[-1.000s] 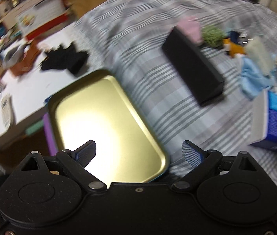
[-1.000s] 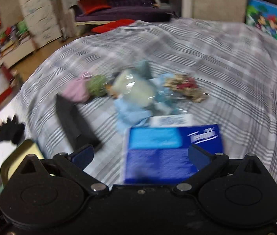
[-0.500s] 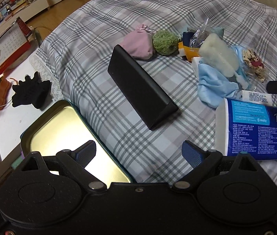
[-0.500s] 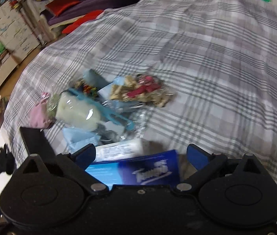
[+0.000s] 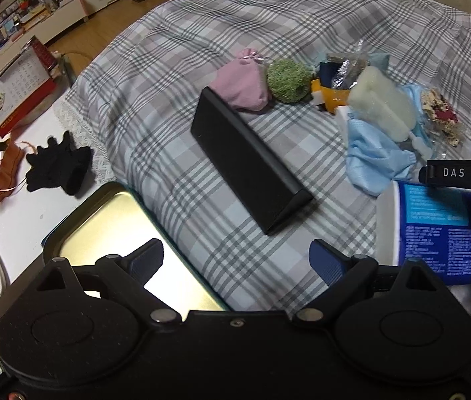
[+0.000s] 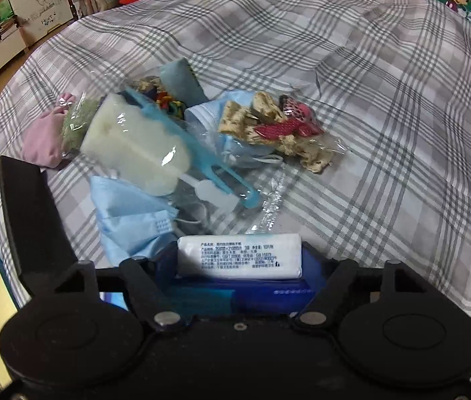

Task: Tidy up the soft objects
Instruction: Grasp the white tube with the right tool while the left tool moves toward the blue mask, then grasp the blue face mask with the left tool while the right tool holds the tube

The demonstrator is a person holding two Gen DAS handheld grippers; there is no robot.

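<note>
The plaid bed cover (image 5: 182,76) carries all items. The gold tray (image 5: 109,220) lies under the left gripper (image 5: 235,261), which stands wide open and empty. The blue tissue pack (image 5: 442,230) lies directly beneath the right gripper (image 6: 229,266), the nearer tool, its long axis running across the spread fingers (tips hidden below the frame, so contact cannot be told). The small white tissue packet (image 6: 239,256) rests on its far edge, parallel. The remaining soft items lie ahead and left.

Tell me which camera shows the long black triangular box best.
Left wrist: the long black triangular box lies whole and unobstructed on the plaid bedspread. Right wrist catches only part of it at the left, behind the gripper.
</note>
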